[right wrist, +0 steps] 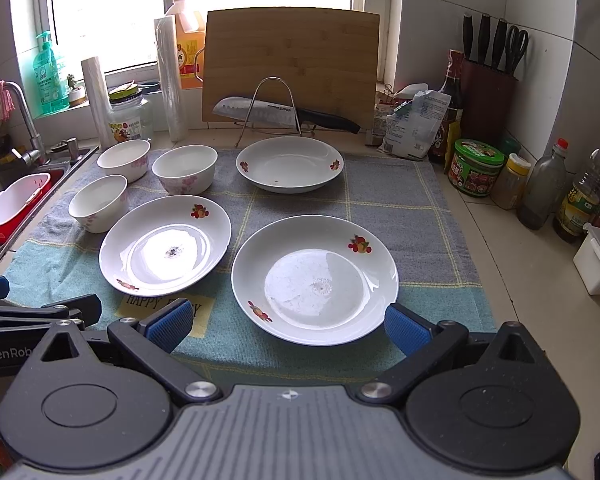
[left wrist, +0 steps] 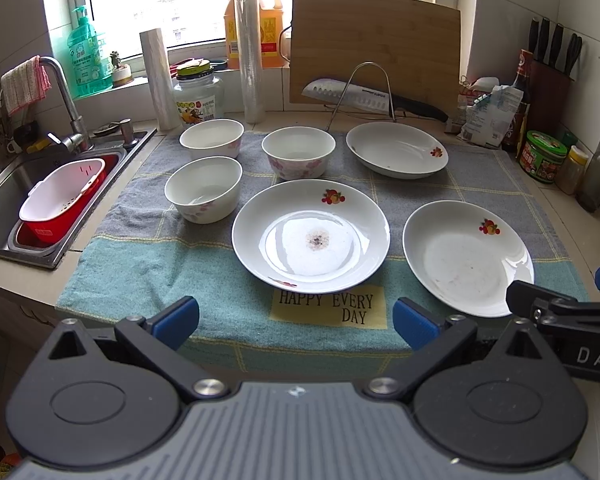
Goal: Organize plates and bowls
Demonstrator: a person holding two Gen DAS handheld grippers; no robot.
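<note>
Kitchen counter towel [left wrist: 140, 264] carries three plates [left wrist: 311, 236] and three bowls [left wrist: 204, 189], all apart; its near edge is hidden behind both tools. Left gripper [left wrist: 296, 318] and right gripper [right wrist: 286, 322] hover before that towel, jaws spread wide, empty, touching nothing.

The plates [right wrist: 315, 280] and bowls [left wrist: 204, 190] look like glossy glazed ceramic, throwing window glare. They sit on a matt, nubby woven cloth [left wrist: 140, 264]. At 12 o'clock stands a smooth wooden cutting board [left wrist: 376, 46] and a shiny steel knife [left wrist: 348, 94]; at 9 o'clock, a brushed metal sink [left wrist: 4, 184].
</note>
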